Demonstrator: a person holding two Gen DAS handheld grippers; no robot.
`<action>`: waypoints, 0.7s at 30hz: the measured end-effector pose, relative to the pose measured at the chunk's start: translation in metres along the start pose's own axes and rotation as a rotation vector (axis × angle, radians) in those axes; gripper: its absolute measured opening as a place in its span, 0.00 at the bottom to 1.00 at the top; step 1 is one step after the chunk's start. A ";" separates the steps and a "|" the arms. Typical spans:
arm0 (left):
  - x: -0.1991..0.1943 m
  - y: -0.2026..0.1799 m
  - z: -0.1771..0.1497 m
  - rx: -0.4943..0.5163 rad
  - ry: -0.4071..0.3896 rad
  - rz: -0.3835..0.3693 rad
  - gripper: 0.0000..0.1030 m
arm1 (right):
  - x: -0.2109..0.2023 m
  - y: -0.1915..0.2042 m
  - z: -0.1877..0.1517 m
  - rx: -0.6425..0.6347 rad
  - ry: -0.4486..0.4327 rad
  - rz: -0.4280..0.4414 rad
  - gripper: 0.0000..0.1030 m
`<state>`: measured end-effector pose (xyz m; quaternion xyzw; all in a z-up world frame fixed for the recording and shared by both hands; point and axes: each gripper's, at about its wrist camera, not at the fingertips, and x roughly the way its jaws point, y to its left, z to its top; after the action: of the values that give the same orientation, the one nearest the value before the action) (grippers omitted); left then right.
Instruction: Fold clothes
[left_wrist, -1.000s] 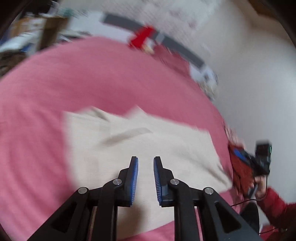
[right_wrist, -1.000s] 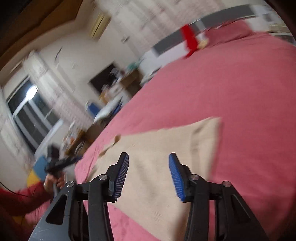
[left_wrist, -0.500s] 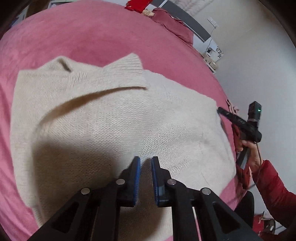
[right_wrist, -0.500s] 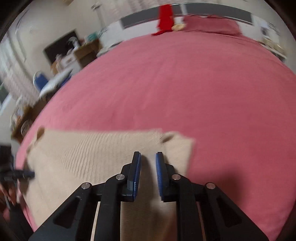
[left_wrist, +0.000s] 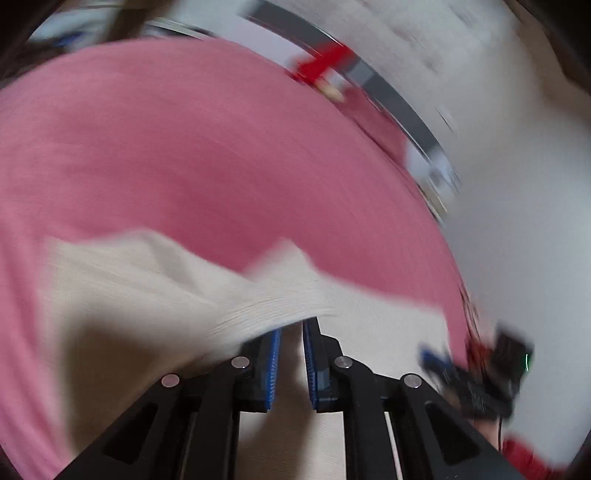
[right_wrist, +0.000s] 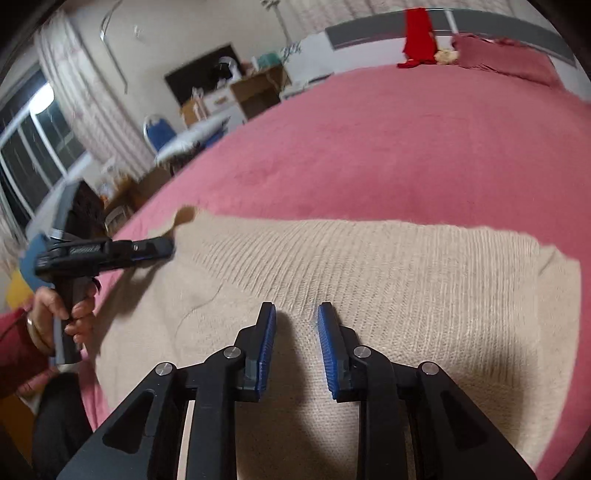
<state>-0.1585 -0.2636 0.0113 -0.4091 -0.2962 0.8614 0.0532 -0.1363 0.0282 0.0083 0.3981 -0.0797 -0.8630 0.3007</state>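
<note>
One cream knitted sweater (right_wrist: 369, 280) lies spread on the pink bed (right_wrist: 406, 147), near its close edge, with the ribbed weave running across it and one far corner ending in a small brownish tip at the left.

In your left wrist view, which is badly blurred, a fold of that sweater (left_wrist: 258, 306) stands raised off the bed and drapes over the tip of the left finger of your left hand-held gripper (left_wrist: 291, 328). Its blue pads (left_wrist: 272, 365) show a narrow gap lower down; whether the tips pinch the cloth you cannot tell from the blur. From your right wrist view the same left hand-held gripper (right_wrist: 155, 247) reaches in at the sweater's left edge, held in your left hand (right_wrist: 62, 310) with a red sleeve (right_wrist: 18, 339) behind it.

Your right hand-held gripper (right_wrist: 295, 310) hovers over the middle of the sweater with its jaws slightly spread and nothing between them.

Farther off, a red garment (right_wrist: 417, 37) hangs at the head of the bed beside a pink pillow (right_wrist: 495, 51). Along the left wall stand cluttered furniture (right_wrist: 255, 92), curtains (right_wrist: 88, 110) and a window (right_wrist: 33, 140).
</note>
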 end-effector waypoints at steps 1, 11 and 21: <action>-0.009 0.018 0.007 -0.044 -0.032 0.088 0.15 | -0.003 -0.004 -0.002 0.006 -0.004 -0.003 0.25; -0.064 -0.041 -0.027 0.269 -0.276 0.273 0.18 | -0.071 0.036 0.010 -0.102 -0.087 -0.083 0.26; 0.003 -0.057 -0.077 0.381 -0.125 0.257 0.22 | -0.009 0.052 -0.022 -0.307 0.116 0.007 0.25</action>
<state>-0.1117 -0.1802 0.0031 -0.3720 -0.0763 0.9251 0.0009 -0.0923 -0.0066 0.0188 0.3965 0.0692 -0.8395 0.3650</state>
